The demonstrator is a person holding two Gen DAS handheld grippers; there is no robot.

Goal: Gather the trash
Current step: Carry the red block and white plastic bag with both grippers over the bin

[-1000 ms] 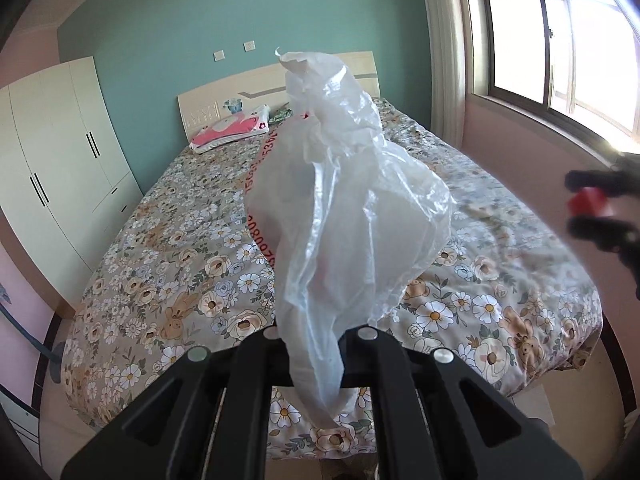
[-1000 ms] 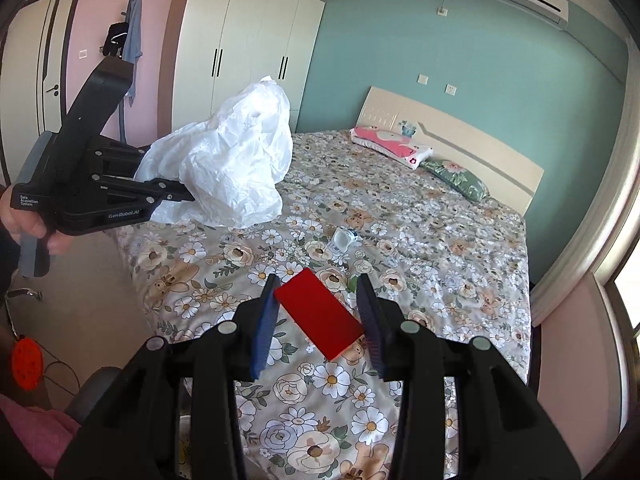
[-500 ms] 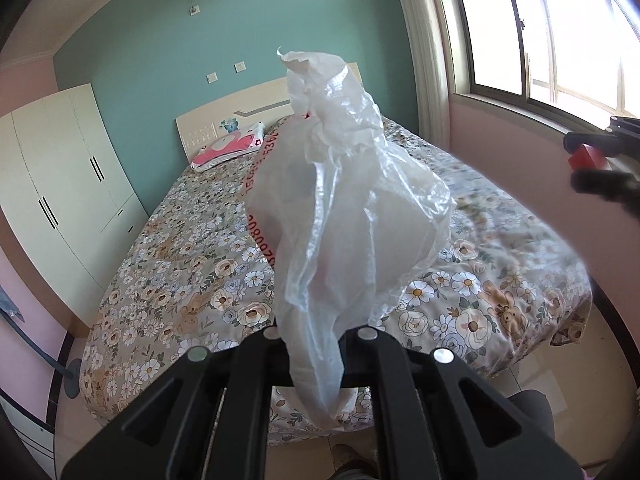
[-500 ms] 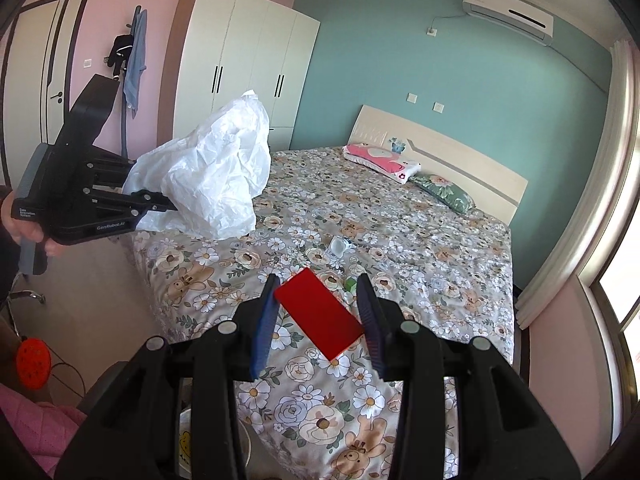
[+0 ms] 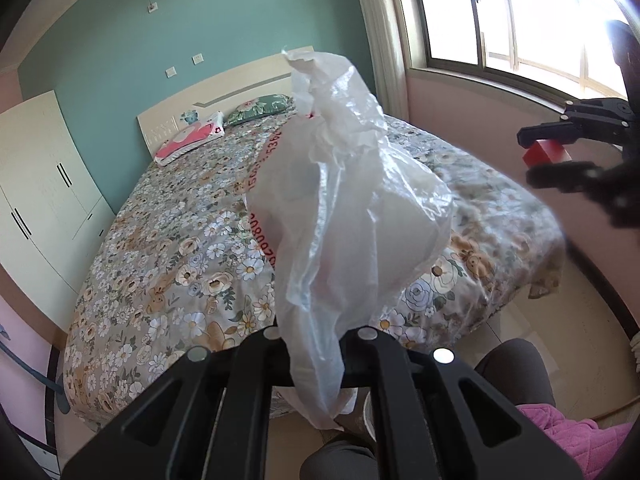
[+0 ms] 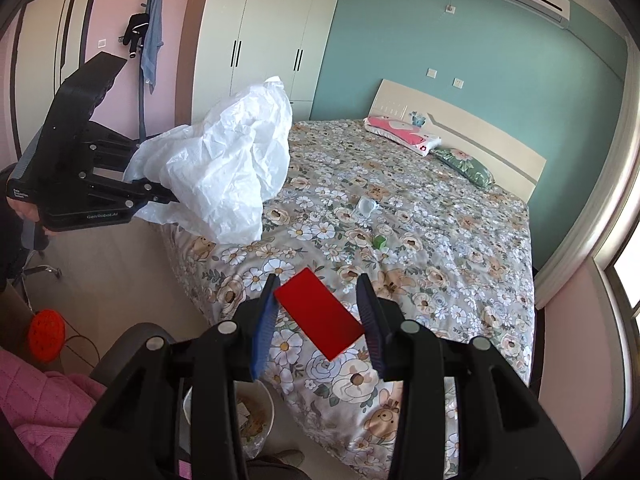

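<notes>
the left hand-held gripper [image 6: 160, 196] pinches a crumpled white plastic bag [image 6: 228, 168] above the floral bed [image 6: 460, 240]; to its right, the right hand-held gripper [image 6: 318, 312] clamps a red card [image 6: 320, 314] over the bed's near edge, above a bin [image 6: 256, 420]

Bright window [image 5: 516, 20] daylight, fisheye-warped edges

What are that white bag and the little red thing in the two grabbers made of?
The white bag looks like thin plastic film: translucent, crinkled, glossy, with red print. The red thing looks like stiff card or plastic, flat and matte; which one is unclear. The left gripper pinches the bag; the right gripper holds the red piece.
</notes>
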